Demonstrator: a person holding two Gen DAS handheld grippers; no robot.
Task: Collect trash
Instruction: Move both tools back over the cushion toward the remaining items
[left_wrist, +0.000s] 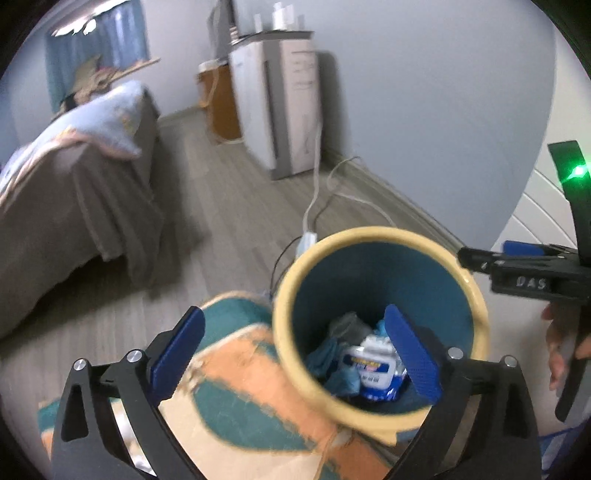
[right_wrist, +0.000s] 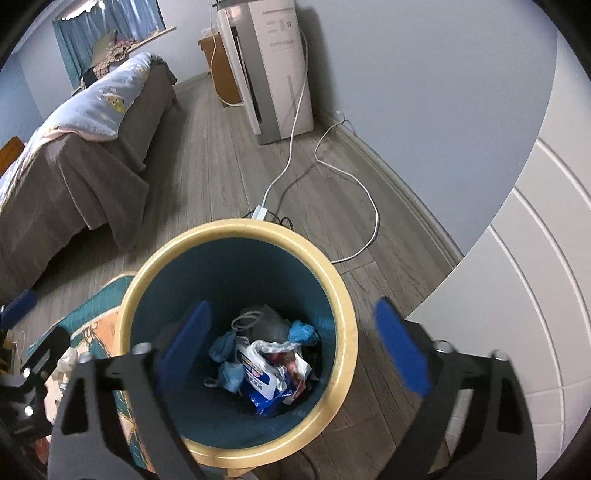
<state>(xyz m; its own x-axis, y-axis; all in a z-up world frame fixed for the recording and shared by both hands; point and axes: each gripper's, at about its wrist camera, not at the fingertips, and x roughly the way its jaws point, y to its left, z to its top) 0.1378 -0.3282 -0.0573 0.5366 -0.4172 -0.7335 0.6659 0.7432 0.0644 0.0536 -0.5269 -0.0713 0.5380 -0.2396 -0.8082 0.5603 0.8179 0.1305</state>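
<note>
A round trash bin (left_wrist: 288, 332) with a cream rim and teal inside stands on the floor; it also shows in the right wrist view (right_wrist: 347, 325). Trash lies at its bottom: a white and blue wrapper (left_wrist: 371, 369), also in the right wrist view (right_wrist: 264, 380), and crumpled blue and grey pieces (right_wrist: 301, 332). My left gripper (left_wrist: 295, 345) is open and empty, straddling the bin's left rim. My right gripper (right_wrist: 295, 339) is open and empty above the bin's mouth; it shows at the right edge of the left wrist view (left_wrist: 517, 258).
A teal and orange rug (left_wrist: 240, 369) lies left of the bin. A bed (right_wrist: 74, 155) with a brown cover stands left. A white appliance (right_wrist: 273, 66) stands by the wall, with cables (right_wrist: 354, 184) and a power strip (right_wrist: 260, 212) on the wooden floor. A white panelled door (right_wrist: 517, 277) is right.
</note>
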